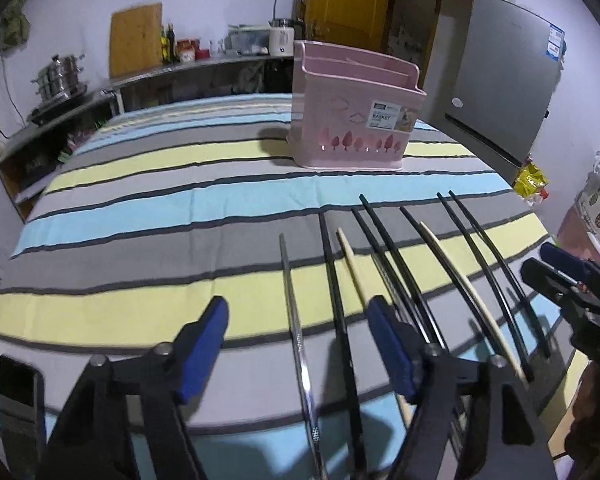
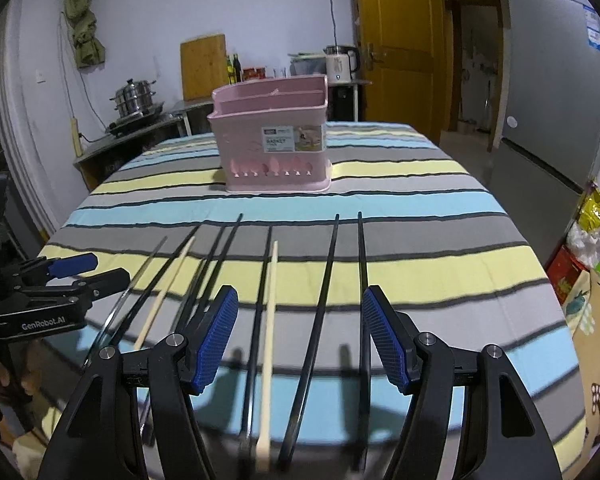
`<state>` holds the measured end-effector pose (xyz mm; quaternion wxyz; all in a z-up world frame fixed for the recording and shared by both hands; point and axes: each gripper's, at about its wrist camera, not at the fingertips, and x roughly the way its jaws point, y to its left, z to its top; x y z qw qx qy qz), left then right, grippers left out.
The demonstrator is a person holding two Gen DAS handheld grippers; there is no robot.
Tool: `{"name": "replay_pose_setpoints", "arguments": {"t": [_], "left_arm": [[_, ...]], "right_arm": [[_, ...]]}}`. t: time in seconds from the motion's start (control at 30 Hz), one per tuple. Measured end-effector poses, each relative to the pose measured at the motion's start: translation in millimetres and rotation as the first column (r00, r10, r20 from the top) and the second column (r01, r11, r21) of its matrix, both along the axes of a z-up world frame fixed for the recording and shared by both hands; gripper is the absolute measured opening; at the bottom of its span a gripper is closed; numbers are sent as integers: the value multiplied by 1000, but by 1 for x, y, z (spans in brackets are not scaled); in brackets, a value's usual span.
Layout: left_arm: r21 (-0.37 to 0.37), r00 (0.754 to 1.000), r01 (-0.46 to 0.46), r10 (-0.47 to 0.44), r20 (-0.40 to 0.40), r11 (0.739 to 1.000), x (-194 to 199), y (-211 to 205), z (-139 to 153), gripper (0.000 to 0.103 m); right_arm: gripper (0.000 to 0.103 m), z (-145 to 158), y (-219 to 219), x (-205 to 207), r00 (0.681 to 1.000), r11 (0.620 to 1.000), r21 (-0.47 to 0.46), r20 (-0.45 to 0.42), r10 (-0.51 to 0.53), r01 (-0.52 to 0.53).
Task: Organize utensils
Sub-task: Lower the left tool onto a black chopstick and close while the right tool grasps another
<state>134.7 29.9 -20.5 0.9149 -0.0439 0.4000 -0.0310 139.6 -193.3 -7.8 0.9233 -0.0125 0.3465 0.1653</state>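
Note:
A pink utensil basket (image 1: 354, 108) (image 2: 274, 138) stands upright on the striped tablecloth, far from both grippers. Several chopsticks lie side by side near the front edge: black ones (image 1: 396, 256) (image 2: 324, 280), pale wooden ones (image 1: 456, 276) (image 2: 270, 308) and a silver metal one (image 1: 296, 320) (image 2: 140, 272). My left gripper (image 1: 300, 344) is open and empty above the silver and a black chopstick. My right gripper (image 2: 298, 332) is open and empty above a wooden and black chopsticks. Each gripper shows in the other's view: the right one (image 1: 572, 280) and the left one (image 2: 72, 272).
The striped tablecloth (image 1: 160, 208) covers the table. A phone (image 1: 18, 392) lies at the front left corner. A grey fridge (image 2: 552, 92) stands to the right, a counter with pots (image 2: 136, 100) to the back left, bags and boxes (image 2: 588, 264) at the right.

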Motion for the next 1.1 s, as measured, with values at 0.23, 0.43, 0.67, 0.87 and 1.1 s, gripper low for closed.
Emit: {"name": "replay_pose_setpoints", "arguments": {"t": [0.23,0.43,0.67,0.87,1.1], "left_arm": [[-7,995,69,-70,-71,998,37,-10,-7,48],[-29,989,95,-98,-110,995,57,-12,-10,35],[-42,984,105,-110,-137,994,64,-9,-12,27],[-38,981,114,-118,-156,993,70,-9,-13,20],[-17,977,117,-119,-179,993,78,-12,-16,19]], "right_arm": [[40,-14,0,49,994,1000,-5,-109,-6,5],[29,-22,0,72,987,1000,-2,-163,-6,6],[24,-29,4,88,977,1000,-4,-211,-15,14],[23,-32,7,97,973,1000,-9,-231,-19,17],[23,-34,7,104,969,1000,-8,-247,-25,23]]}}
